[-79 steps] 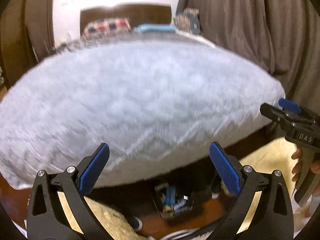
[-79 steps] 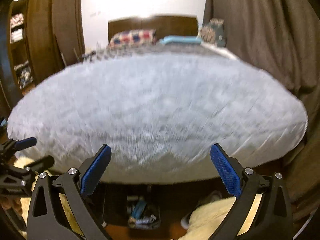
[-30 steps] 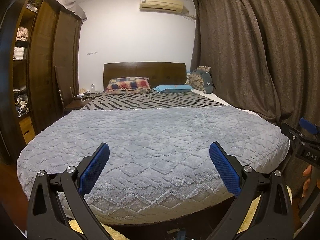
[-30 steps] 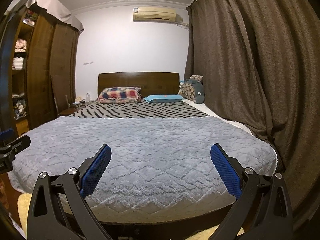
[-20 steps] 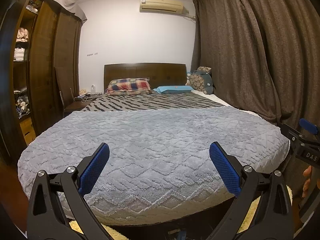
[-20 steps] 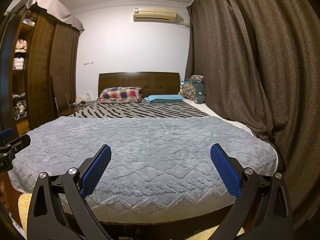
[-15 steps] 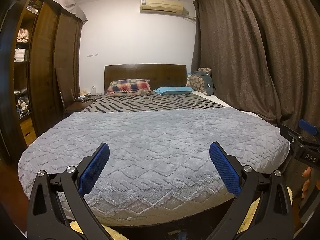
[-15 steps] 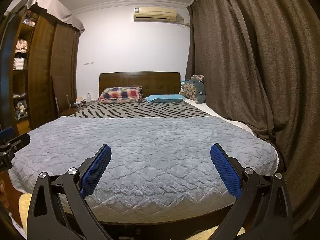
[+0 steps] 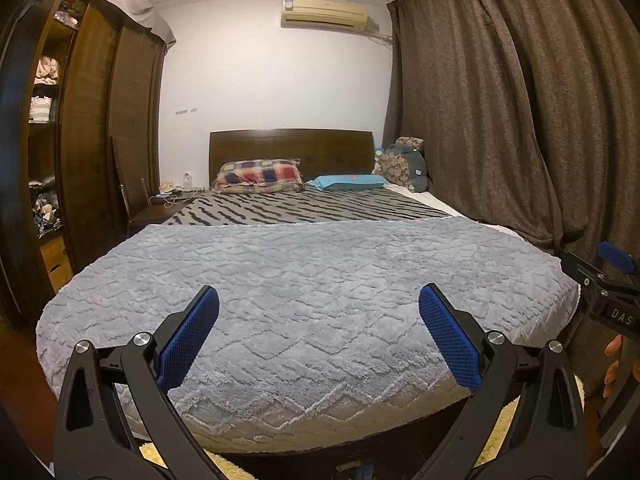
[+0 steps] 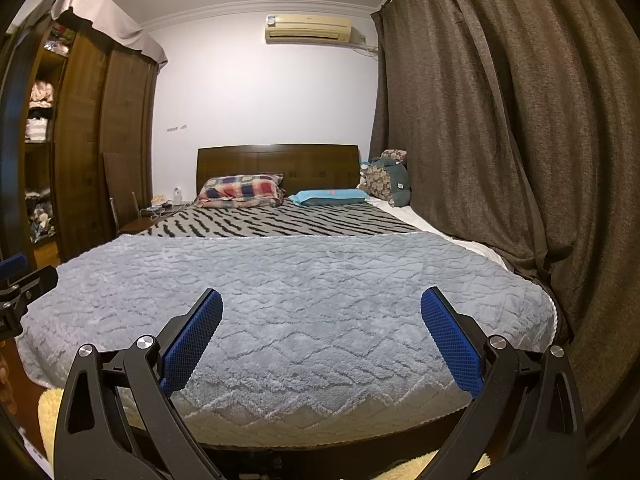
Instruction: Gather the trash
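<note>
- Bed [image 9: 320,300]: fills most of what you see from both wrist cameras; grey textured blanket [image 10: 288,312] over its near half, zebra-striped cover [image 9: 304,208] beyond that.
- Brown curtains [image 10: 500,140] hang along the bed's right side; wooden wardrobe [image 9: 88,140] stands off its left side.
- Plaid pillow [image 9: 258,176] and blue pillow [image 9: 346,182] lie against the bed's headboard [image 9: 292,146].
- Your left gripper [image 9: 318,334] is at the bed's foot, spread wide, nothing between the blue pads.
- Your right gripper [image 10: 320,336] is likewise at the bed's foot, wide apart and empty.
- Trash: small items just show under the bed's foot edge [image 9: 360,470]; too cropped to identify.
</note>
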The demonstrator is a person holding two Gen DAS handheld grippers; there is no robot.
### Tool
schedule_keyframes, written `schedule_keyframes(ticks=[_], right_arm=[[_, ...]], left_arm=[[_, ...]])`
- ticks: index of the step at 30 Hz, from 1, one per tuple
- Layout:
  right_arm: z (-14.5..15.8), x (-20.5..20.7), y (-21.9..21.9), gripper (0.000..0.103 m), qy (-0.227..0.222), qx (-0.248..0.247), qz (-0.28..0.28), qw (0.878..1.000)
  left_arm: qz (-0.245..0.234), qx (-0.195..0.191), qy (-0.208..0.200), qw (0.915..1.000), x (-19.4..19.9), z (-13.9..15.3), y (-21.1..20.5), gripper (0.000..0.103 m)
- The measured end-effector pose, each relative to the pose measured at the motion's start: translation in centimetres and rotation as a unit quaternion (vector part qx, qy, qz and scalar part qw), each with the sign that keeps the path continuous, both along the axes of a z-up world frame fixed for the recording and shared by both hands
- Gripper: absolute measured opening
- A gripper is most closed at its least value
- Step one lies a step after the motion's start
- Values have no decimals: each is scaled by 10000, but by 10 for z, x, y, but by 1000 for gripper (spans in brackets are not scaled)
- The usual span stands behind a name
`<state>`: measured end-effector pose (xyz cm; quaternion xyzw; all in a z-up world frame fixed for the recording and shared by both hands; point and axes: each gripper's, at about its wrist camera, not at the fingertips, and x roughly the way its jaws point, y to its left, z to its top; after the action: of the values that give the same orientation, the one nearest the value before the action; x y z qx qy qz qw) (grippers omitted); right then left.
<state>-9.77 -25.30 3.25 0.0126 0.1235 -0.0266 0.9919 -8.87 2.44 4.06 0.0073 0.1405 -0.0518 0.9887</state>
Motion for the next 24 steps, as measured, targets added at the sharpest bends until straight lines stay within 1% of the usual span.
schedule_keyframes(ticks=[24], right_arm=[[-5,1,0,100,63,135,91,9998]], left_arm=[[-30,-26,35,10000,2,-2,1,95]])
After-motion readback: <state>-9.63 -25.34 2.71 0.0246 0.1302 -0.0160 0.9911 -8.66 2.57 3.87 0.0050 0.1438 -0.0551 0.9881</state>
